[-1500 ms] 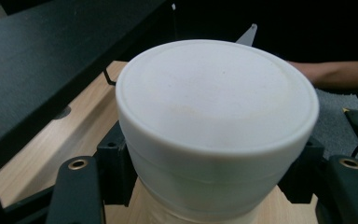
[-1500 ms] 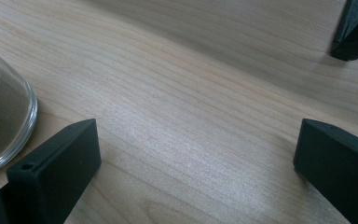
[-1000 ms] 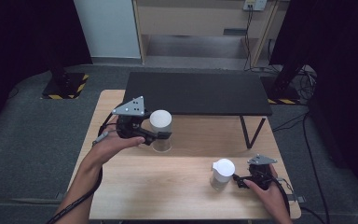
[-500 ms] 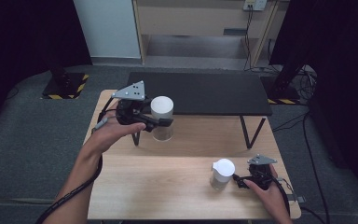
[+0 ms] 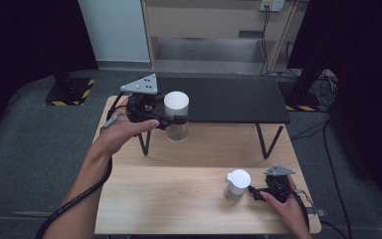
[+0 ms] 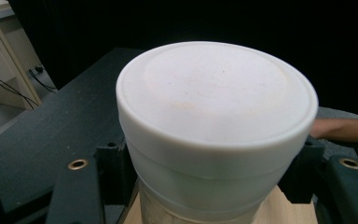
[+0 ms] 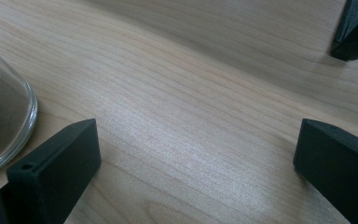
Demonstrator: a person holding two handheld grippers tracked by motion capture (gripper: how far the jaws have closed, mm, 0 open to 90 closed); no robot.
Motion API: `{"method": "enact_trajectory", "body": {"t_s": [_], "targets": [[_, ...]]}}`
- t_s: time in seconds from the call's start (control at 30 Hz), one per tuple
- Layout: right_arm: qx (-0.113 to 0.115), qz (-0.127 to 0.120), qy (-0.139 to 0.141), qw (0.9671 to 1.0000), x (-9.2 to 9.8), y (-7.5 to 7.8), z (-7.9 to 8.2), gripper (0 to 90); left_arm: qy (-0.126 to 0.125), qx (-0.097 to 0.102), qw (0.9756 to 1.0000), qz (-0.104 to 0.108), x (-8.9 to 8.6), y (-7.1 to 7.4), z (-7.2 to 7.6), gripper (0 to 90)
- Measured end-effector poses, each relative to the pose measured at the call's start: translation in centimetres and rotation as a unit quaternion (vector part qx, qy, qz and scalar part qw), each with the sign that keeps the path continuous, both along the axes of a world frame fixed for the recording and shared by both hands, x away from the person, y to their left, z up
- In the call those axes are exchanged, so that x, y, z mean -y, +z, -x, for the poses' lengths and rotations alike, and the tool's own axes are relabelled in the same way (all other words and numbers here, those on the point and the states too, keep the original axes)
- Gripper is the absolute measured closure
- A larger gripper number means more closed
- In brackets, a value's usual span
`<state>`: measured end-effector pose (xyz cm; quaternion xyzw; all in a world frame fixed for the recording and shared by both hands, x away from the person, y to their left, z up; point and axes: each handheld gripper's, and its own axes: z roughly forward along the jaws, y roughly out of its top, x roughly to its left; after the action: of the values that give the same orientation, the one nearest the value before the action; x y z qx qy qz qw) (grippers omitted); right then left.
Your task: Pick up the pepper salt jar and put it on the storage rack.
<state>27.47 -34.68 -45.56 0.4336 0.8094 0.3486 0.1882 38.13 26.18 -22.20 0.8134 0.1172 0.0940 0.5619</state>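
Table (image 5: 189, 199) of pale wood carries a black shelf (image 5: 229, 99) on thin legs along its far side. Left gripper (image 5: 171, 121) has its jaws clamped on the sides of a white-lidded jar (image 5: 176, 115), held upright in the air in front of the shelf's edge; in the left gripper view the jar (image 6: 214, 135) stands tight between both jaws. Right gripper (image 5: 253, 190) rests low on the table with jaws spread wide, holding nothing, just beside a second jar (image 5: 237, 186) that stands on the wood.
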Motion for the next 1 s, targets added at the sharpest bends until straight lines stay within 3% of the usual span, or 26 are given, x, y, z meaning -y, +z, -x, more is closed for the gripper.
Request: {"method": "enact_trajectory", "body": {"t_s": [0.13,0.43,0.8,1.0], "targets": [[0.000,0.000,0.000,1.0000,0.0,0.0,0.0,1.2,0.004,-0.002,0.9999,0.010,-0.1,0.2,-0.5,33.4],[0.000,0.000,0.000,1.0000,0.0,0.0,0.0,1.2,0.010,-0.004,0.9999,0.010,0.0,0.8,-1.9,33.4],[0.000,0.000,-0.001,1.0000,0.0,0.0,0.0,1.2,0.017,0.009,0.9998,-0.006,0.5,2.0,-4.1,33.4],[-0.001,0.000,-0.001,1.0000,0.0,0.0,0.0,1.2,0.021,0.012,0.9997,-0.004,0.6,2.2,-5.3,33.4]]}}
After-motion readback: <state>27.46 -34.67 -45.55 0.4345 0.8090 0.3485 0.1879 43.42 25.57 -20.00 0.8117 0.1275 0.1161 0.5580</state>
